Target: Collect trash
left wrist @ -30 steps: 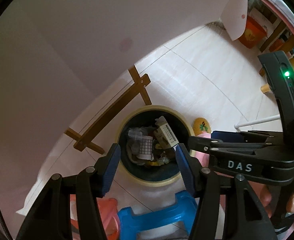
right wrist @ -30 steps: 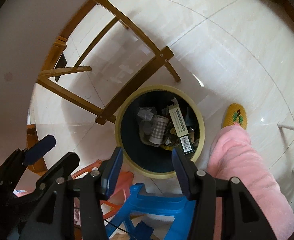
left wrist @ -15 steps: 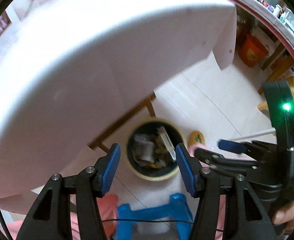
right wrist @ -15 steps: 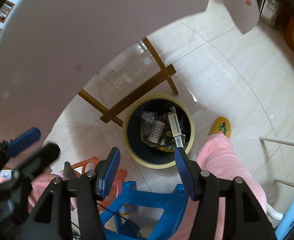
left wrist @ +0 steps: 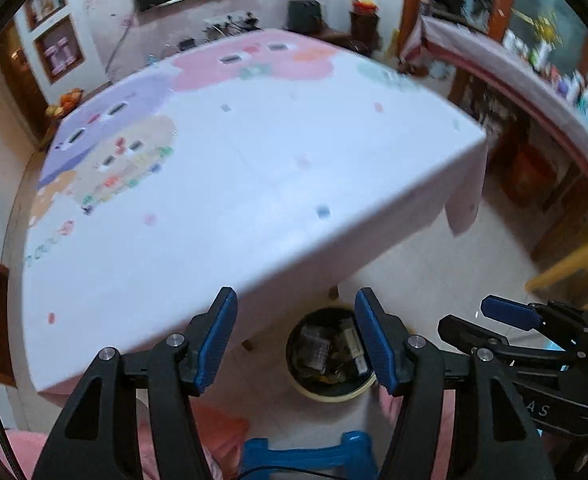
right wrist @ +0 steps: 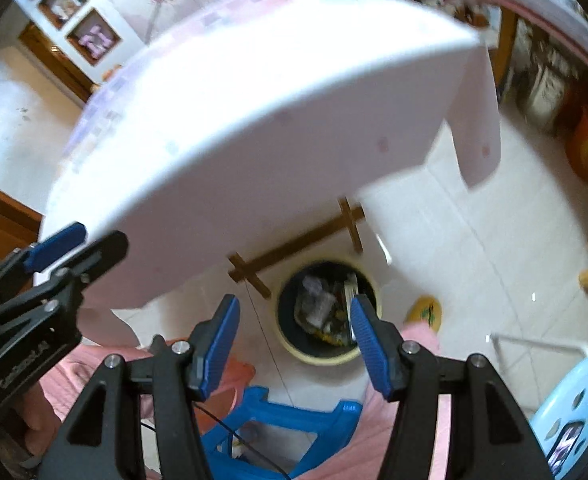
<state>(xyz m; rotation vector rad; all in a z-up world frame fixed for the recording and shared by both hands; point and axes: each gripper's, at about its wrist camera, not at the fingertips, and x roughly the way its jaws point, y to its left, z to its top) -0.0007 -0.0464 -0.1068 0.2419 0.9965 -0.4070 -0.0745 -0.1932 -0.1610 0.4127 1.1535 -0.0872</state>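
Note:
A round bin (left wrist: 334,395) with a yellow rim and a dark inside stands on the tiled floor beside the table. It holds crumpled wrappers and small cartons (left wrist: 320,350). My left gripper (left wrist: 296,340) hangs high above it, its jaws opening with nothing between the blue pads. My right gripper (left wrist: 490,326) is close on its right. In the right wrist view the bin (right wrist: 322,358) and its trash (right wrist: 318,312) show between the pads of my right gripper (right wrist: 294,344), which is open and holds nothing. My left gripper (right wrist: 77,246) appears at the left edge.
A table (left wrist: 273,184) under a white cloth with pastel prints fills the upper view; its wooden foot (right wrist: 294,240) stands by the bin. A blue stool (right wrist: 277,420), an orange stool (right wrist: 233,376), a pale blue stool (right wrist: 574,404) and pink-clad legs (right wrist: 418,340) are below.
Both grippers have risen from low over the bin to above the table's edge. The bin looks smaller and the tabletop and room have come into view.

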